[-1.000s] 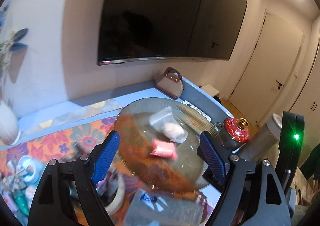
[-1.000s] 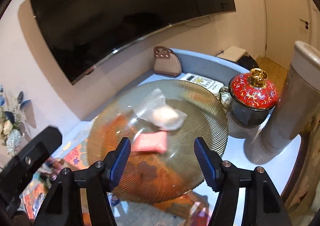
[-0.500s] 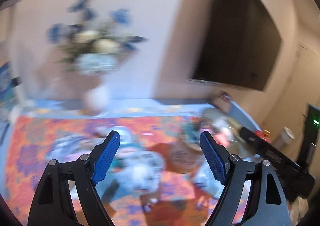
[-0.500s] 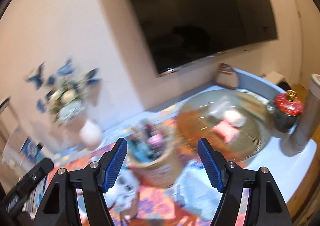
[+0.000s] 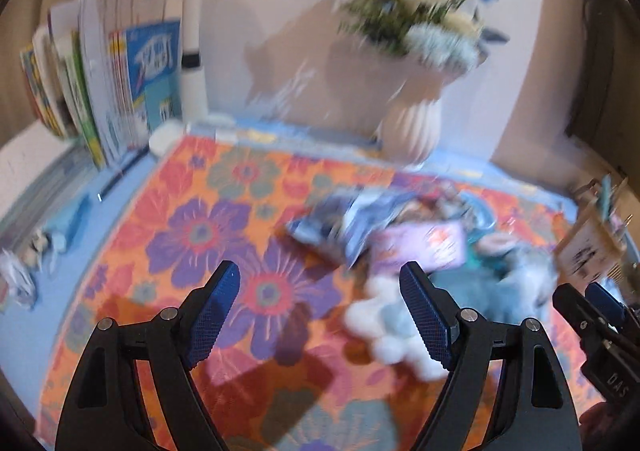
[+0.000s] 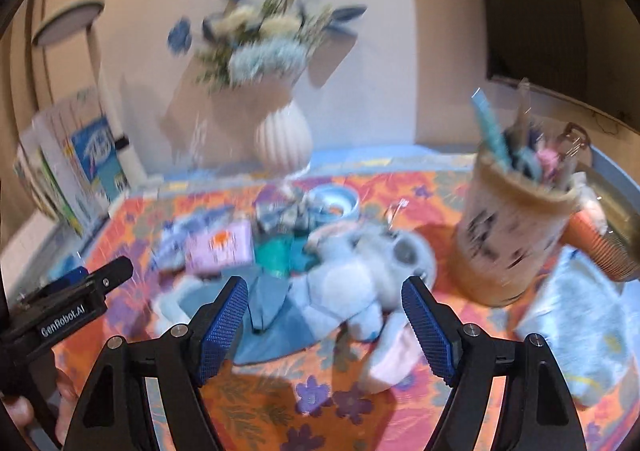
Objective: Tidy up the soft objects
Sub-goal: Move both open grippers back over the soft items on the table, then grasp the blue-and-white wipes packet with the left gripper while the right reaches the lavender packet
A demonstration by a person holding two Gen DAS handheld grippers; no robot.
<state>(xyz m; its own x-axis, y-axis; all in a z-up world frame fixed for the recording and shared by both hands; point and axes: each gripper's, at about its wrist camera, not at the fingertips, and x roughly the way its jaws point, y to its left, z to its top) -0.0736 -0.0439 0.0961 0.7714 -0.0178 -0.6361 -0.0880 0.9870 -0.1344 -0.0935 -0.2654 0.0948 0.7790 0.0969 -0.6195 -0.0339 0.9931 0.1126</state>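
Both frames smeared by motion; fine detail unreliable.

Left gripper (image 5: 320, 315): blue-padded jaws spread wide, nothing between them, hovering over the bright orange floral tablecloth (image 5: 208, 219). Just right of its right jaw lies a cluster of white fluffy pom-pom balls (image 5: 384, 327), not touched.

Right gripper (image 6: 322, 325): jaws have just been opening and stand released, gripping nothing. Beyond and between the pads, on the cloth, lies the pale blue plush toy with a grey eye patch (image 6: 360, 271), resting partly on a folded blue-grey fabric piece (image 6: 272, 315). Pads clear of the plush.

Behind the plush: a lilac rectangular packet with an orange mark (image 6: 220, 247), teal items too blurred to identify, and a light blue ring-shaped roll (image 6: 336, 199). To the right, a tan woven basket with dark print (image 6: 508, 235) stands upright, stuffed with mixed small items. Right of it, near the edge, a pale blue patterned soft pack (image 6: 580, 315).

Farther back, against the wall: a white ribbed vase holding blue and cream flowers (image 6: 284, 135). Far left: upright books and magazines (image 5: 120, 75).
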